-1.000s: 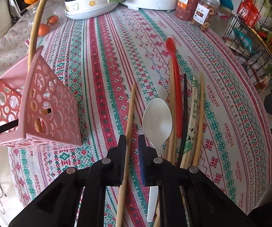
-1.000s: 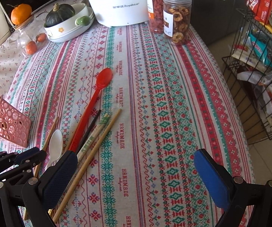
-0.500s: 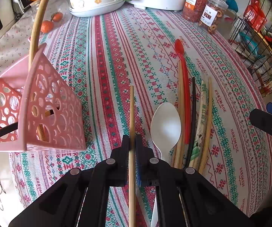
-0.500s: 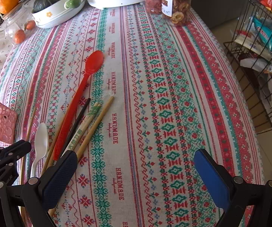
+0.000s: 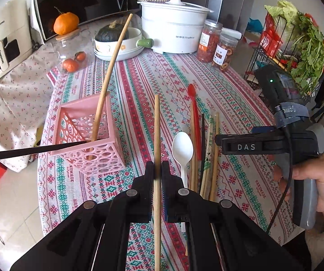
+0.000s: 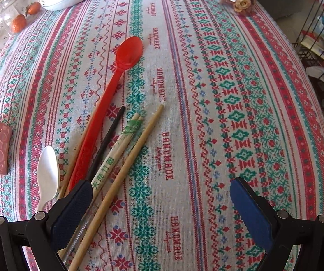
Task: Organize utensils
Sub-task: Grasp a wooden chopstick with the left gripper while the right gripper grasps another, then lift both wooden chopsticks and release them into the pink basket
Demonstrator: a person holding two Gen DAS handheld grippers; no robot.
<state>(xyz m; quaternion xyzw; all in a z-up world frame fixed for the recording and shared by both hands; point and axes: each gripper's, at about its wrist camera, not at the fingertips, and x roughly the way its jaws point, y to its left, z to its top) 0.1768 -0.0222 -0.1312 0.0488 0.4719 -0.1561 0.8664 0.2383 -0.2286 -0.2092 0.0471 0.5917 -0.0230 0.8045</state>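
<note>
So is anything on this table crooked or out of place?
Yes: the pink basket sits tipped rather than flat, with a wooden chopstick and a black one poking out at odd angles. Spoons and chopsticks lie in a loose bundle on the tablecloth.

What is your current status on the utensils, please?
Left gripper shut on wooden chopstick, lifted. Right gripper open above remaining utensils. Pink basket holds two chopsticks. Path clear.

Tabletop cloth point(image 6: 207, 135): red/green/white stripes w/ cross-stitch motifs. Pink basket point(image 5: 89, 144) w/ round cutouts. Right of basket: white spoon point(image 5: 182, 149), red spoon point(image 6: 107, 103), black chopstick point(image 6: 107, 140), tan chopsticks in green-print wrapper point(image 6: 116, 153). Right tongs point(image 6: 162, 203): blue pads.
</note>
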